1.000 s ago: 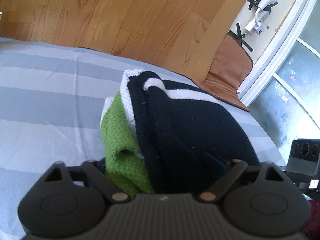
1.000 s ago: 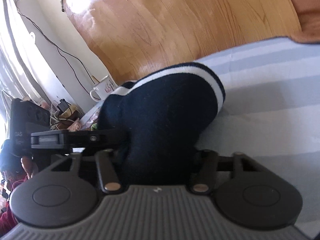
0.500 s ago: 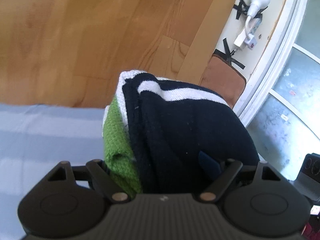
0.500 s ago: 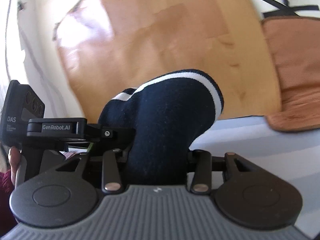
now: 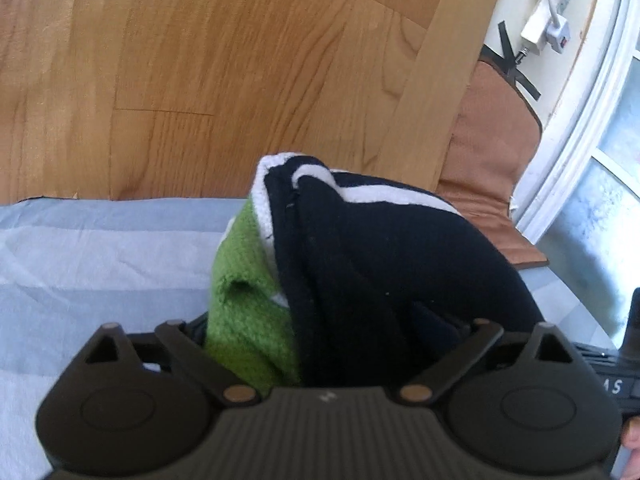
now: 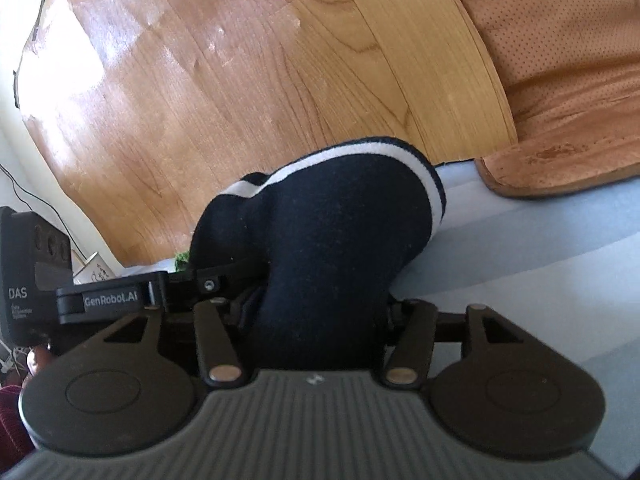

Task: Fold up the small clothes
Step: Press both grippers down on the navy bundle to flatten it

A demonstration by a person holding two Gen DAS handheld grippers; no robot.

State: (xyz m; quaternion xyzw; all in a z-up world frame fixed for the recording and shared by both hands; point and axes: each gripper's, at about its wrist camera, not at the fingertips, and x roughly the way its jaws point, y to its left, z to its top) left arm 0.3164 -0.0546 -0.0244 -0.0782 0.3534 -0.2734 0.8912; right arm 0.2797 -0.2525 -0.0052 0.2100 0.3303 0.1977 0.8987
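Observation:
A folded bundle of small clothes fills both views: a navy knit piece with a white stripe (image 5: 384,264) wrapped over a green knit piece (image 5: 244,300). My left gripper (image 5: 328,344) is shut on the bundle, its fingertips hidden in the cloth. My right gripper (image 6: 320,312) is shut on the navy piece (image 6: 332,232) from the other side, fingertips also buried. The left gripper's black body (image 6: 112,296) shows in the right wrist view, close beside the bundle. The bundle hangs just above the striped grey-blue sheet (image 5: 80,248).
Wooden floor (image 5: 200,60) lies beyond the sheet's edge. A brown mat (image 6: 560,80) sits at the far right. A white door frame and wall plug (image 5: 552,28) stand at the far right. A white mug (image 6: 94,272) is partly seen behind the left gripper.
Both grippers lifted the bundle off the sheet toward the far edge, then lowered it a little. The grip on the cloth has stayed the same.

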